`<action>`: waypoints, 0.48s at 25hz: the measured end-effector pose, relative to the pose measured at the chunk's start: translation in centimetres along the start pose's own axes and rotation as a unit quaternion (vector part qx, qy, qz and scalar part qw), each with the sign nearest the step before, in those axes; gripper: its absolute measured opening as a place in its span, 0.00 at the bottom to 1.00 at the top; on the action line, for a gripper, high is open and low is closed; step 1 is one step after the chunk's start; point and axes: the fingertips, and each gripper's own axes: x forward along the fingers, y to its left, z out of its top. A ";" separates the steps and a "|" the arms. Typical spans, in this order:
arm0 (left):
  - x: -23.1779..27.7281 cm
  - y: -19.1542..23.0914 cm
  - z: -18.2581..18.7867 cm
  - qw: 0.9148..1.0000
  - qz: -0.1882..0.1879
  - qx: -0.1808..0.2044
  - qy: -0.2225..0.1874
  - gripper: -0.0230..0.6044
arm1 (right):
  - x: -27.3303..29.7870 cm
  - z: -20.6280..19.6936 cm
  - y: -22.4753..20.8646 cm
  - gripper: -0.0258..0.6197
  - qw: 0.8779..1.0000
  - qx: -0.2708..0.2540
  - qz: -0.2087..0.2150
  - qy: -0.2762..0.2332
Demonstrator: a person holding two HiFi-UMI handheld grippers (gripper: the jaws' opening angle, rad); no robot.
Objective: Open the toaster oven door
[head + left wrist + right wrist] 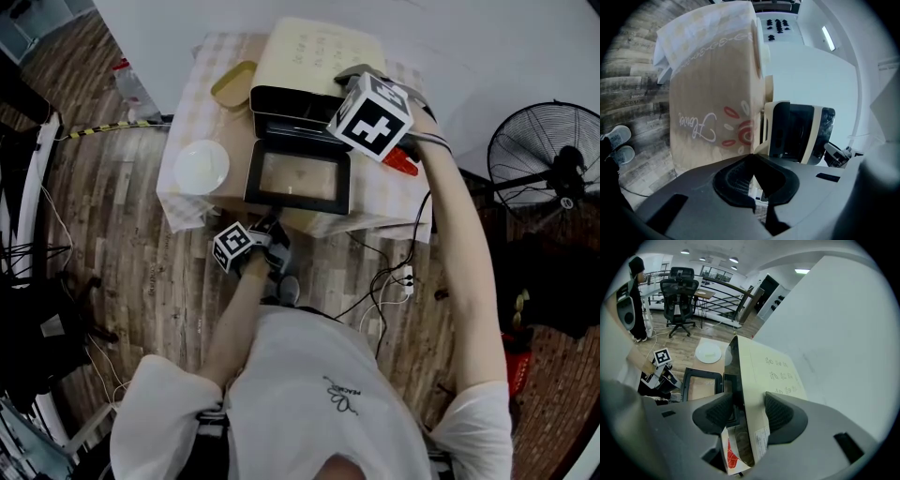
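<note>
The toaster oven door lies folded down flat in front of the toaster oven, the left gripper just off its front edge, jaws pressed together and empty, while the right gripper, jaws apart, straddles the oven's top edge.

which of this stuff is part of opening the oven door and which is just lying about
Job:
- oven
- door, already down
- left gripper
- right gripper, at the oven's edge

Lying about:
- plate
- yellow dish
- fan on the floor
</note>
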 end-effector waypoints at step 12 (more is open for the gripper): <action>0.1 1.0 0.2 1.000 0.014 -0.007 -0.013 0.06 | 0.3 -0.4 0.2 0.35 1.000 0.007 0.003 0.004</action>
